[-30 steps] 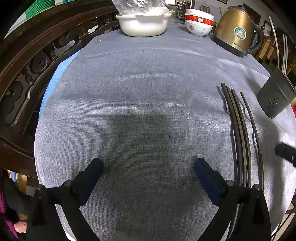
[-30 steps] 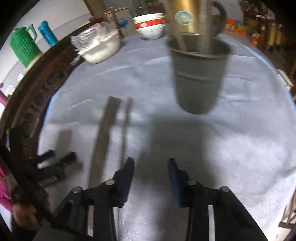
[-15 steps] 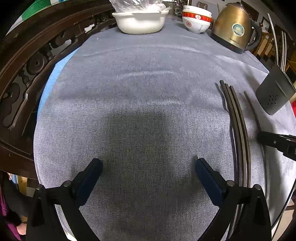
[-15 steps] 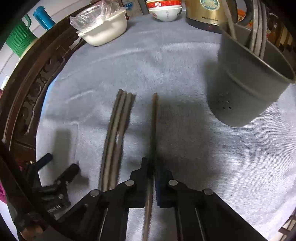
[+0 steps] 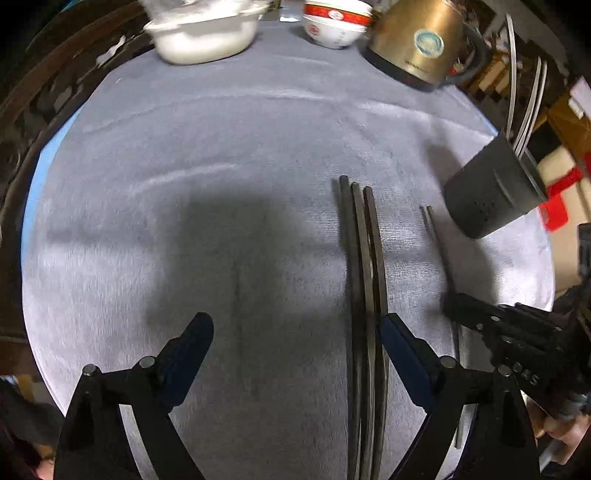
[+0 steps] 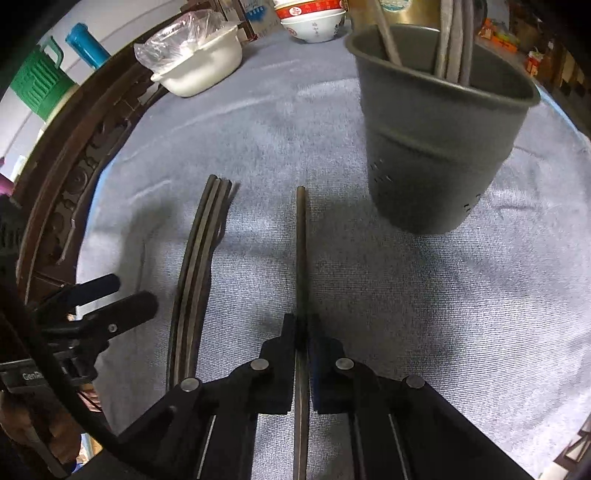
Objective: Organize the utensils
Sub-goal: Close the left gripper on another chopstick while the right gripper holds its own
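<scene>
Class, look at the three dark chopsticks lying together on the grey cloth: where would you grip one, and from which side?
Grip the three chopsticks near mid-length, from above, jaws across their width. They lie flat, pressed side by side, so a single one likely needs separating first.

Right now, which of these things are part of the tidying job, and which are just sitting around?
Part of the job:
- single chopstick, clamped in the right gripper
- three chopsticks lying together on the cloth
- grey utensil holder

Just sitting around:
- gold kettle
- stacked bowls
- white basin
</scene>
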`<state>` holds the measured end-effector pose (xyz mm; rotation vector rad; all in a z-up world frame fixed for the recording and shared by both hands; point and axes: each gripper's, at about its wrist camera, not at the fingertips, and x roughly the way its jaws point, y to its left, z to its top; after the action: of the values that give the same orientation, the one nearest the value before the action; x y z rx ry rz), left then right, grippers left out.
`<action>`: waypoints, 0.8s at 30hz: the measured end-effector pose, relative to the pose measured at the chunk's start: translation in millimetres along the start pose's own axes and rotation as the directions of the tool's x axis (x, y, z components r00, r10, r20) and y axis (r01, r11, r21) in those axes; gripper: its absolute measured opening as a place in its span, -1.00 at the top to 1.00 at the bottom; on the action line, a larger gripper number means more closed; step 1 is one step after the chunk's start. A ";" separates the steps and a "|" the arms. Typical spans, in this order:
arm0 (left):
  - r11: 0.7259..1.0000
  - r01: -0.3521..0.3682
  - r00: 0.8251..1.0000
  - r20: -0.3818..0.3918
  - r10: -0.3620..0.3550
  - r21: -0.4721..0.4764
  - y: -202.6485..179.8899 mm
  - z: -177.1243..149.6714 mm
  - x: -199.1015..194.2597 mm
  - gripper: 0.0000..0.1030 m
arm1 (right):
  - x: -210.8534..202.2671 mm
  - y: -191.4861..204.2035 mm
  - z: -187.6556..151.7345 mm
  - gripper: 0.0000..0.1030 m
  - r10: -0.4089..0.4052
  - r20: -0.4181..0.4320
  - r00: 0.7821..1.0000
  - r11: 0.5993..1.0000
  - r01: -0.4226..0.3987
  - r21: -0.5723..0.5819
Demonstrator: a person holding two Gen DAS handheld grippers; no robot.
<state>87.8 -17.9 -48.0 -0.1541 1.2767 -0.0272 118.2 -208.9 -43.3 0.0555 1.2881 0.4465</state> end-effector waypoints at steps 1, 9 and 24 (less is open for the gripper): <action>1.000 -0.016 1.000 -0.013 0.016 0.004 -1.9 1.8 4.2 -0.79 | -0.2 -1.8 -0.3 0.84 0.008 0.003 1.000 1.000 -0.008 0.002; 0.998 -0.060 0.996 -0.067 0.059 -0.011 0.8 5.4 19.0 -0.60 | -3.0 -10.1 -6.4 0.84 0.059 0.016 0.998 0.998 -0.060 0.009; 0.993 -0.112 0.986 -0.121 0.115 0.036 2.0 36.6 18.8 0.48 | 1.4 -2.0 0.7 0.84 0.038 -0.011 0.999 0.999 -0.039 -0.025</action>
<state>128.1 -14.3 -55.8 -0.0554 1.4052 0.0433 119.8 -210.1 -45.0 0.0573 1.2935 0.4963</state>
